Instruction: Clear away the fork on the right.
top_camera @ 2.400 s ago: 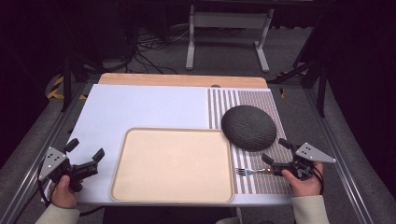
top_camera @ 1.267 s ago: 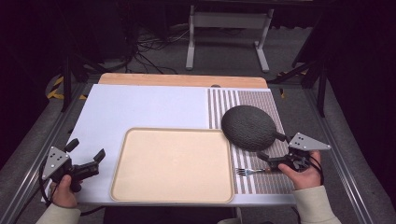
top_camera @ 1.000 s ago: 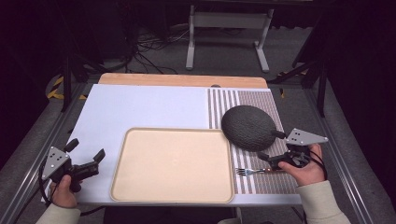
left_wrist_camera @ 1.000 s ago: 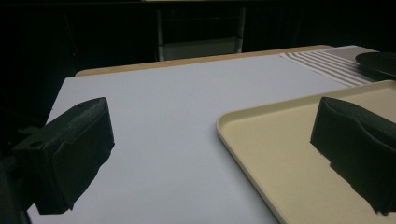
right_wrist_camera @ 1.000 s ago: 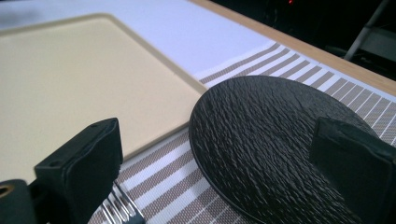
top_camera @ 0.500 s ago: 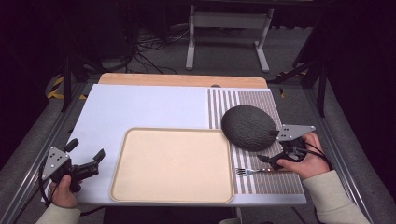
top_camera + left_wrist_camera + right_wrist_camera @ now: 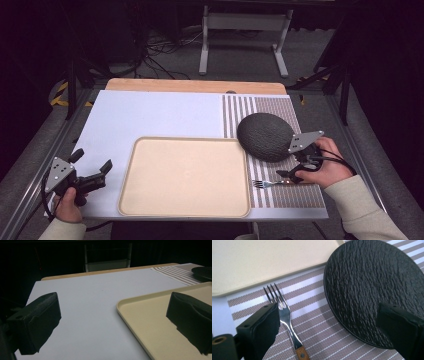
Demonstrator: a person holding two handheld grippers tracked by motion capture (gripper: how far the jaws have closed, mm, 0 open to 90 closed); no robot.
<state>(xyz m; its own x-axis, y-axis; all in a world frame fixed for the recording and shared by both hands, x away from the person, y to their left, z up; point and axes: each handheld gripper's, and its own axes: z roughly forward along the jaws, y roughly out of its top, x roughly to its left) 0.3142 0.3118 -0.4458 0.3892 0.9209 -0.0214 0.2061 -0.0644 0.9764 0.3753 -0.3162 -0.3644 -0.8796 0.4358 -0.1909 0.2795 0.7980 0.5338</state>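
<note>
The right claw (image 7: 295,172) hung with its jaws spread wide above the striped placemat (image 7: 312,322), the fork (image 7: 284,320) by one jaw and the black plate (image 7: 372,287) under the other. Neither was grasped yet. The left claw (image 7: 90,175) rested released, holding nothing, beside the bare tray (image 7: 185,177) on the surface (image 7: 150,112).

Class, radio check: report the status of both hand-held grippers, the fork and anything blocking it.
Right hand-held gripper open, low over the fork on the striped mat. Left hand-held gripper open, idle by the tray. Black plate close beside the fork.
</note>
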